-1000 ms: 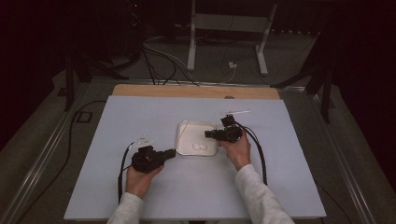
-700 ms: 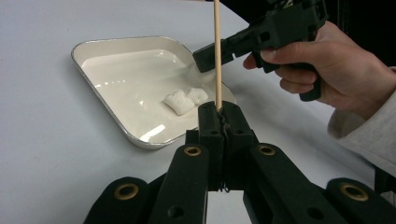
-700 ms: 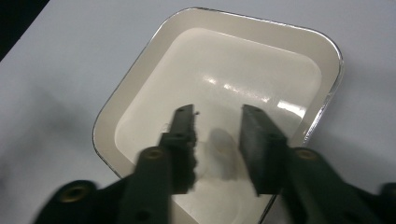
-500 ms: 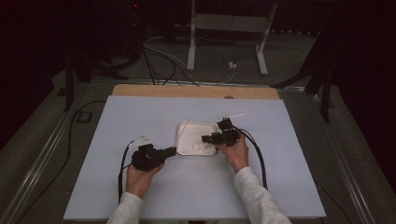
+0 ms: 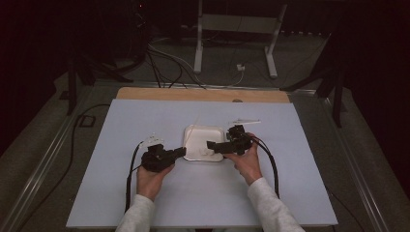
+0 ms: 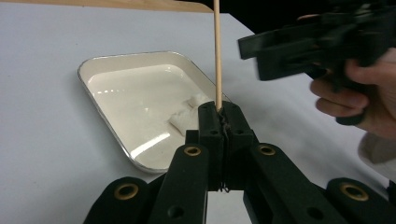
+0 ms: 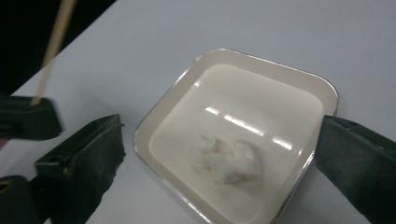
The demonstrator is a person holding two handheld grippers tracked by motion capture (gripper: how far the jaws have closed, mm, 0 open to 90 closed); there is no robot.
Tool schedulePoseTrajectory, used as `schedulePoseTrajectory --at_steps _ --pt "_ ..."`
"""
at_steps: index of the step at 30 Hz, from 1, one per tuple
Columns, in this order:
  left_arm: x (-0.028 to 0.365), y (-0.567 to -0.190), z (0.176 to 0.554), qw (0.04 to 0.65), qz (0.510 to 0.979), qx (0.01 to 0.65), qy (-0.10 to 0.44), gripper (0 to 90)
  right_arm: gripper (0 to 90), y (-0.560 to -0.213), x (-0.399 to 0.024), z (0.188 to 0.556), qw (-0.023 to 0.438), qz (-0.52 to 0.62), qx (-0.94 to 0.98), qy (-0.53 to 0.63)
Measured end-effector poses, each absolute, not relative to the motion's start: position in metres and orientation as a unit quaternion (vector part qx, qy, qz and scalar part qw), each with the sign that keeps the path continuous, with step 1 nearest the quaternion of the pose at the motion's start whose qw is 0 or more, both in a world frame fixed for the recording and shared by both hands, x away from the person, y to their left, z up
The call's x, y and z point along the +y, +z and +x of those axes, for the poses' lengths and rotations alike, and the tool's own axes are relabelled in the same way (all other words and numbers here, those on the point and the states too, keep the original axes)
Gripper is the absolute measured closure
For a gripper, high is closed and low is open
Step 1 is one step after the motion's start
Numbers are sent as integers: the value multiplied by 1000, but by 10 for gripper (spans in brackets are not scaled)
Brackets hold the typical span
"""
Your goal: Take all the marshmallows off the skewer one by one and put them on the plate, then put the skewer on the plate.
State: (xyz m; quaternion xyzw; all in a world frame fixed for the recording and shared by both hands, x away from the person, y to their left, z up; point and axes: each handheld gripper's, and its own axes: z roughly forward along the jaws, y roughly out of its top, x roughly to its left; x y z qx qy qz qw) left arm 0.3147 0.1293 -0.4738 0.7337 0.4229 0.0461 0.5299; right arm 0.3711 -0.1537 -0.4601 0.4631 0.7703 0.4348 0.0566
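Observation:
A white square tray (image 5: pixel 204 128) sits mid-table with a few small white lumps (image 7: pixel 226 161) in it. My left gripper (image 5: pixel 182 152) rests at the tray's near left corner, shut on a thin wooden stick (image 6: pixel 217 56) that stands upright from its jaws (image 6: pixel 223 112). My right gripper (image 5: pixel 212 145) hovers over the tray's right side. Its jaws have just been opening and now stand wide apart (image 7: pixel 222 135) with nothing pressed between them. The white lumps (image 6: pixel 189 114) lie in the tray under that gap.
The tray stands on a pale board (image 5: pixel 145 121) that covers a wooden table (image 5: pixel 193 94). Cables (image 5: pixel 270 164) trail from both grippers toward the person. Beyond the table's far edge are stand legs (image 5: pixel 234 43) and floor cables in a dark room.
The right gripper's jaws have spread from nearly closed to wide apart, and that hand has shifted slightly toward the tray's middle. The left gripper and stick have stayed put.

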Motion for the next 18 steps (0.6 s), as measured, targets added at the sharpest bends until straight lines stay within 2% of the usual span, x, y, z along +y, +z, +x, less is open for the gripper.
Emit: schedulePoseTrajectory --at_steps 10,18 --pt "123 -476 324 524 728 439 54 899 0 -459 -166 360 54 449 764 460" --pt "116 -482 332 513 723 459 60 899 0 -458 -175 351 70 440 764 466"
